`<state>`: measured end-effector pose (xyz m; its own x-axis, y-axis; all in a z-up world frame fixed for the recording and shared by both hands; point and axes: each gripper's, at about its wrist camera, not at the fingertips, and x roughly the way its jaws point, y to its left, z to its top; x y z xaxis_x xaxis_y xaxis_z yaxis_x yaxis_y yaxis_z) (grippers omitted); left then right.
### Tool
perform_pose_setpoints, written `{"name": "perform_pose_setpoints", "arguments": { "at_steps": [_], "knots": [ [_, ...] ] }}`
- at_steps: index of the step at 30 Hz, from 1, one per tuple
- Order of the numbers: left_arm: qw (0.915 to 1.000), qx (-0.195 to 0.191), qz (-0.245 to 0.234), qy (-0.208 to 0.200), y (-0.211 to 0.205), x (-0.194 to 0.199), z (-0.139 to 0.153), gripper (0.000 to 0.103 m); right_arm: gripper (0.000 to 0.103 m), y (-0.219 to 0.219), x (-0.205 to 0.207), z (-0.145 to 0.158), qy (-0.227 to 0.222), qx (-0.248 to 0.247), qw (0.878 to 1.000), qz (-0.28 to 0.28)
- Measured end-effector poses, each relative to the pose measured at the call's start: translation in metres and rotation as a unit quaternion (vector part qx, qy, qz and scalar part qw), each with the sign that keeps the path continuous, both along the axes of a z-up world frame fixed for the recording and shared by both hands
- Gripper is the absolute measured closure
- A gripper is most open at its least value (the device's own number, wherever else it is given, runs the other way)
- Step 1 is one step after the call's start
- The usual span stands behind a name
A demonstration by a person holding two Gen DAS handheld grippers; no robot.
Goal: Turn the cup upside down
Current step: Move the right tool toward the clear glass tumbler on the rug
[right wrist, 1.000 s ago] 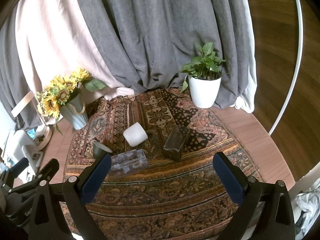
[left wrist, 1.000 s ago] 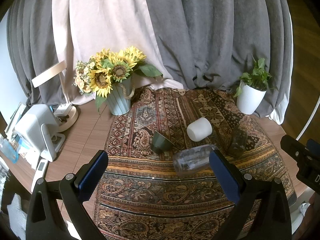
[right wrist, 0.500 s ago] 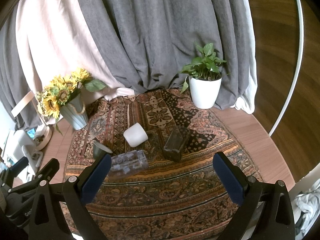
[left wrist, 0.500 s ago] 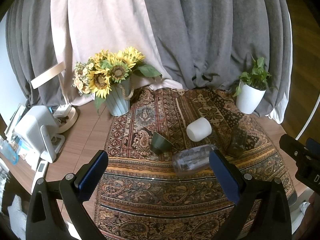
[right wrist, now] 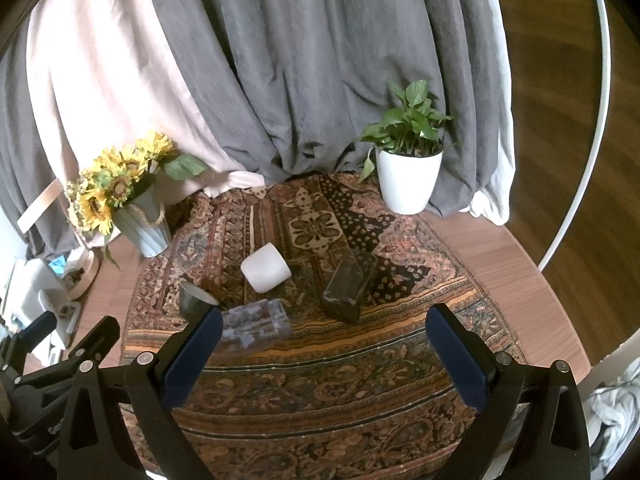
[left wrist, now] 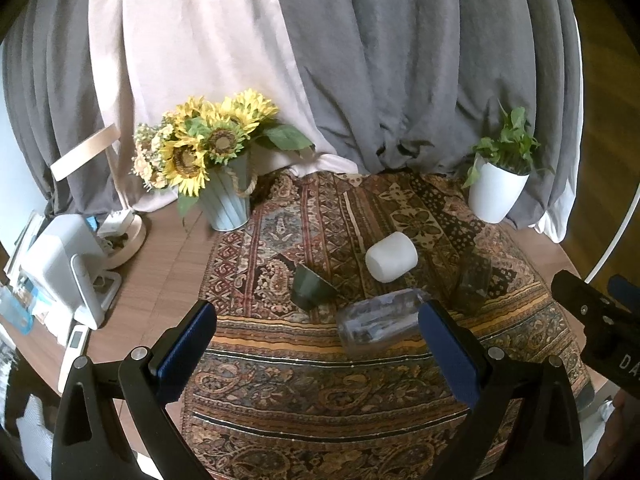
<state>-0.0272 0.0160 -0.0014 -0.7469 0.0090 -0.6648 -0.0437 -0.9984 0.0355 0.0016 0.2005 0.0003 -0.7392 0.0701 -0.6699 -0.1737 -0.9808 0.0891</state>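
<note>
Cups, 4 of them, lie on their sides on the patterned cloth over my round wooden table: a white cup in the middle, a small dark green cup to its left with its mouth facing up and left, a clear ribbed glass nearest me, and a dark smoky glass to the right of the white one. They sit near each other, but I can't tell if any are touching. My left gripper hangs above the near part of the cloth, blue pads spread wide with nothing between them. My right gripper is spread just as wide and also carries nothing. At the back, a sunflower vase stands on the left and a white potted plant on the right, both before grey and cream curtains. A white device sits at the table's left edge
</note>
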Motion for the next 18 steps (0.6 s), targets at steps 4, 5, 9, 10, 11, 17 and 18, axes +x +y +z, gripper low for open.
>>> {"name": "perform_pose_setpoints", "arguments": {
  "at_steps": [4,5,9,10,11,17,18],
  "knots": [
    [1.0,-0.006,-0.002,-0.004,0.01,-0.012,-0.004,0.0,0.001,0.006,-0.01,-0.006,-0.004,-0.002,1.0,0.0],
    [0.9999,-0.007,-0.002,-0.007,0.012,-0.015,-0.006,0.0,0.001,0.008,-0.013,-0.008,-0.004,-0.002,1.0,-0.002],
    [0.9996,-0.018,-0.008,-0.022,0.025,-0.035,-0.017,0.0,0.001,0.018,-0.037,-0.022,-0.016,-0.002,1.0,-0.004],
    [0.9994,-0.022,-0.008,-0.025,0.028,-0.04,-0.02,0.0,0.001,0.02,-0.043,-0.027,-0.019,-0.003,1.0,-0.005],
    [0.9993,-0.024,-0.009,-0.029,0.031,-0.044,-0.022,0.0,0.001,0.021,-0.047,-0.03,-0.022,-0.003,1.0,-0.005],
    [0.9978,-0.036,-0.011,-0.055,0.045,-0.076,-0.046,0.0,0.002,0.03,-0.085,-0.061,-0.052,-0.014,0.999,-0.006],
    [0.9975,-0.038,-0.009,-0.058,0.046,-0.08,-0.048,0.0,0.002,0.032,-0.093,-0.068,-0.059,-0.016,0.998,-0.007]
  ]
}}
